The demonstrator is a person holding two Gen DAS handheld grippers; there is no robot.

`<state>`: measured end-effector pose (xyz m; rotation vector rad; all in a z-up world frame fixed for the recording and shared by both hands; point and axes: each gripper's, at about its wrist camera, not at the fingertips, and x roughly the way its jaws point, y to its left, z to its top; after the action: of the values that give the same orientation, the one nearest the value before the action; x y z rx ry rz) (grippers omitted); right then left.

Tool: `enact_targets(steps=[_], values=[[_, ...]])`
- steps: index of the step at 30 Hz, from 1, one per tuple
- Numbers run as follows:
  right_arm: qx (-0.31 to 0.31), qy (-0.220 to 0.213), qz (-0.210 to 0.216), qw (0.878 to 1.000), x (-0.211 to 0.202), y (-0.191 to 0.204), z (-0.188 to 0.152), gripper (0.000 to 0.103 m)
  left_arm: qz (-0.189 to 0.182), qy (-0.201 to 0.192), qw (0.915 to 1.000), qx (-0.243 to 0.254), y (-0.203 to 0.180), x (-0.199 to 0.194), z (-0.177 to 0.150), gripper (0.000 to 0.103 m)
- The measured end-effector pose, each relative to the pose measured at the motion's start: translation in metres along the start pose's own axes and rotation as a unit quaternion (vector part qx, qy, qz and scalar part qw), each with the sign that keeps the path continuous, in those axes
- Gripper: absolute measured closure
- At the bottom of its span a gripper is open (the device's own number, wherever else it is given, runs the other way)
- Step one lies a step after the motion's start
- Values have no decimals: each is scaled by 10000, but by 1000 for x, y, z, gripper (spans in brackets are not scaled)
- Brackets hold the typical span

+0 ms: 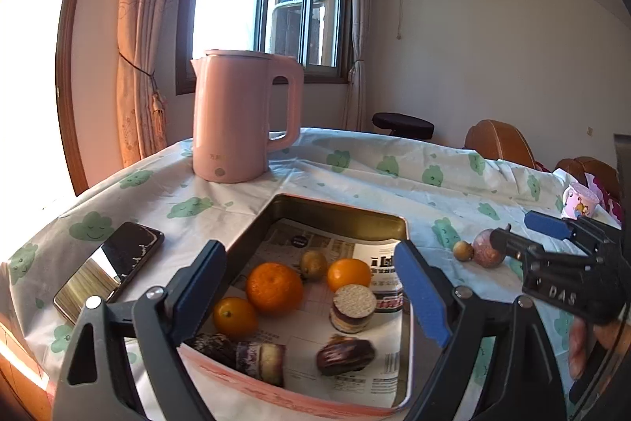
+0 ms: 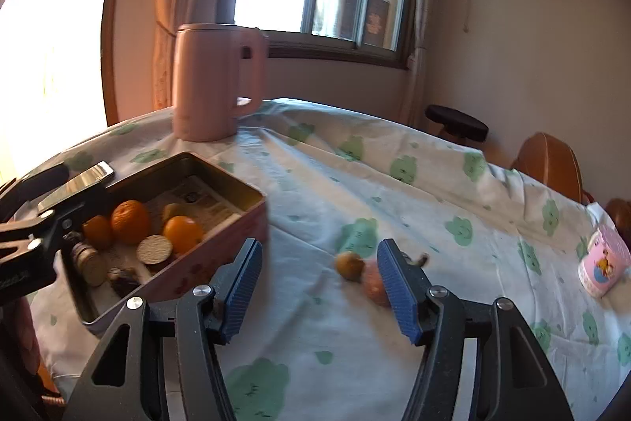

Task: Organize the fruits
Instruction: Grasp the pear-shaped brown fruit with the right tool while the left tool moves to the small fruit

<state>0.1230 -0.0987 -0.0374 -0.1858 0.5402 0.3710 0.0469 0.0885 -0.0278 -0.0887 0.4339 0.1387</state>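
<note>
A pink tin box [image 1: 347, 214] lined with newspaper holds three oranges [image 1: 275, 287], a small brown fruit [image 1: 313, 264], round biscuits [image 1: 353, 307] and a dark date [image 1: 344, 356]. My left gripper [image 1: 311, 296] is open and empty above the box. On the cloth to the right of the box lie a small brown fruit [image 2: 349, 265] and a reddish fruit [image 2: 374, 285]. My right gripper [image 2: 319, 292] is open and empty just in front of these two fruits; it also shows in the left wrist view [image 1: 524, 231]. The box also shows in the right wrist view [image 2: 221, 255].
A pink kettle [image 1: 240, 117] stands at the back of the table. A phone [image 1: 112, 269] lies to the left of the box. A pink cup [image 2: 603, 263] stands at the right edge. Brown chairs [image 1: 499, 141] and a black stool [image 1: 402, 125] stand beyond the table.
</note>
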Motion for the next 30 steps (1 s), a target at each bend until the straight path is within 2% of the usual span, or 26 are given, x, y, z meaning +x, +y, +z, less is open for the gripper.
enact_targets(steps=[3, 5, 18, 19, 21, 26, 30], values=[[555, 270, -144, 9980, 15, -36, -1, 38, -94, 3, 9999, 115, -15, 3, 1, 9], [699, 419, -134, 9966, 27, -45, -3, 38, -180, 14, 9997, 178, -25, 5, 3, 9], [1189, 1147, 137, 9862, 75, -60, -11, 38, -404, 105, 9982, 431, -57, 20, 13, 6], [1252, 1203, 179, 9846, 77, -62, -13, 42, -429, 132, 9980, 436, -59, 22, 14, 6], [1337, 1219, 283, 9831, 76, -65, -14, 52, -491, 193, 9976, 453, -63, 26, 16, 6], [1179, 1119, 83, 9867, 64, -69, -17, 53, -674, 379, 9955, 550, -83, 41, 20, 6], [1155, 941, -391, 9881, 48, -91, -20, 53, -831, 662, 9923, 634, -104, 60, 18, 6]])
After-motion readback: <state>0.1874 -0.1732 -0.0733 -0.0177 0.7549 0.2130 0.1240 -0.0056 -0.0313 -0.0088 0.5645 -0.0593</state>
